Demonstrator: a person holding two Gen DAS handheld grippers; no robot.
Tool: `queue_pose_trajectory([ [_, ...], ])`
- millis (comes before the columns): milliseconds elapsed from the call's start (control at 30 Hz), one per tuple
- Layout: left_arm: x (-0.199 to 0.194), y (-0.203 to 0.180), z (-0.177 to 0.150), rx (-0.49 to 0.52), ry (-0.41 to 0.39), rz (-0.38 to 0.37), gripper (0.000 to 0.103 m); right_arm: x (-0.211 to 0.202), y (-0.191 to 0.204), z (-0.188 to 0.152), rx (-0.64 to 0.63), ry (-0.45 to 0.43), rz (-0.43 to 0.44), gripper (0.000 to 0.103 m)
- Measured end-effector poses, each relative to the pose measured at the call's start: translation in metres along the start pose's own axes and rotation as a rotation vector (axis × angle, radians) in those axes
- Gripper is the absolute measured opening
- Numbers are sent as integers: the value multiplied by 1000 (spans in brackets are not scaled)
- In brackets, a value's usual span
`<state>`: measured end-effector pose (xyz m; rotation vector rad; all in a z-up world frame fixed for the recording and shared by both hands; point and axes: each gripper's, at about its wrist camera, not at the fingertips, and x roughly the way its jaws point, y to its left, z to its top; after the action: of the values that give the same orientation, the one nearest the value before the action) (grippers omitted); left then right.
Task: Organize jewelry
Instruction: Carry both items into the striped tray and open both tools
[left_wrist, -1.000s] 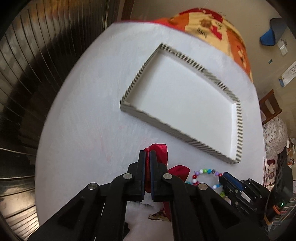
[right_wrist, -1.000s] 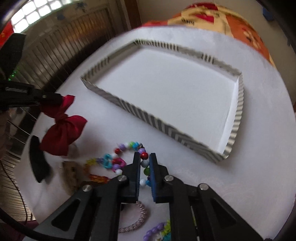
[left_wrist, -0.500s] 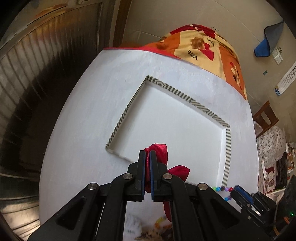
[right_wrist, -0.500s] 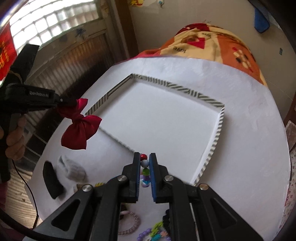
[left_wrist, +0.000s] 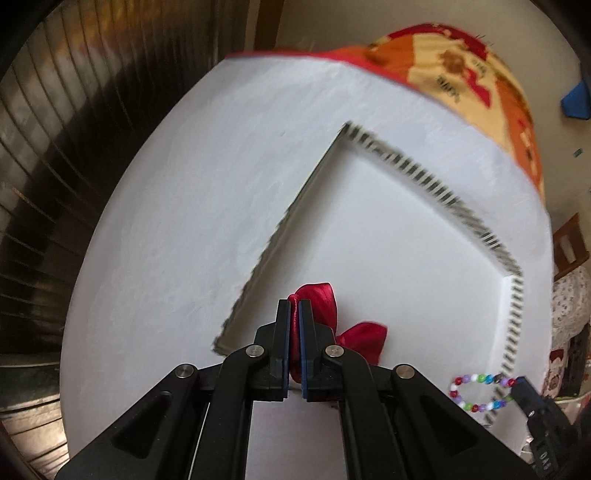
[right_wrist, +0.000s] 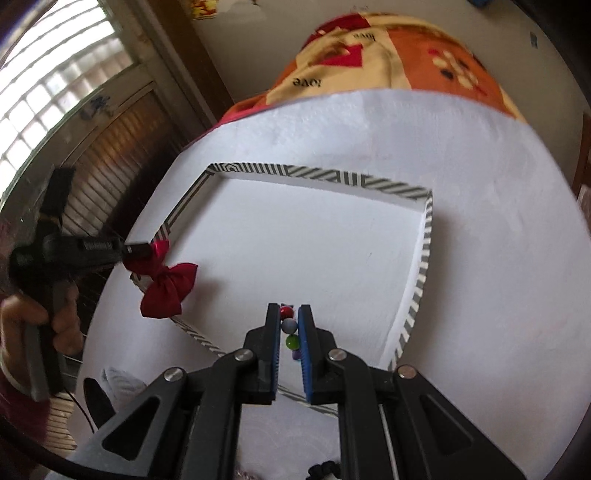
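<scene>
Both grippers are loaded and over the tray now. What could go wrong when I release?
1. The left gripper pinches the red bow by one lobe right at the striped tray's near-left wall; let go here and it may land on the rim or outside.
2. The right gripper holds the bead bracelet by a few beads at the near wall; the dangling loop could snag that wall, or slip out early.

A white table (right_wrist: 461, 221) fills most of both views. Behind its far edge lies an orange, red and cream blanket (right_wrist: 388, 55) printed with the word "love". At the left, daylight comes through a window (right_wrist: 48, 92) with small panes, above dark wooden slats (left_wrist: 55, 147). The wall (right_wrist: 258, 44) is pale beige.
</scene>
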<state>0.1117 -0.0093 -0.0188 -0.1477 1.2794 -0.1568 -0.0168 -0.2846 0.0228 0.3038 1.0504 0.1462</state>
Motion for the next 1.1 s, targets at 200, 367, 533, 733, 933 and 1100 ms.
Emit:
queue_pose_trajectory([
  [200, 7, 8, -16, 16, 39, 17, 0, 26, -24, -6, 46, 68, -72, 10],
  [367, 4, 10, -22, 15, 31, 21, 0, 40, -25, -10, 15, 115, -110, 10],
  [533, 0, -1, -15, 43, -29, 59, 0, 45, -18, -12, -12, 132, -130, 29],
  [733, -10, -16, -11, 95, -100, 99, 11, 28, -10, -9, -28, 86, -116, 50],
  [933, -22, -21, -18, 118, -119, 108, 11, 10, 0, -13, -54, 59, -121, 52],
  [1100, -37, -19, -26, 115, -142, 116, 11, -6, 4, -17, -56, 38, -123, 52],
])
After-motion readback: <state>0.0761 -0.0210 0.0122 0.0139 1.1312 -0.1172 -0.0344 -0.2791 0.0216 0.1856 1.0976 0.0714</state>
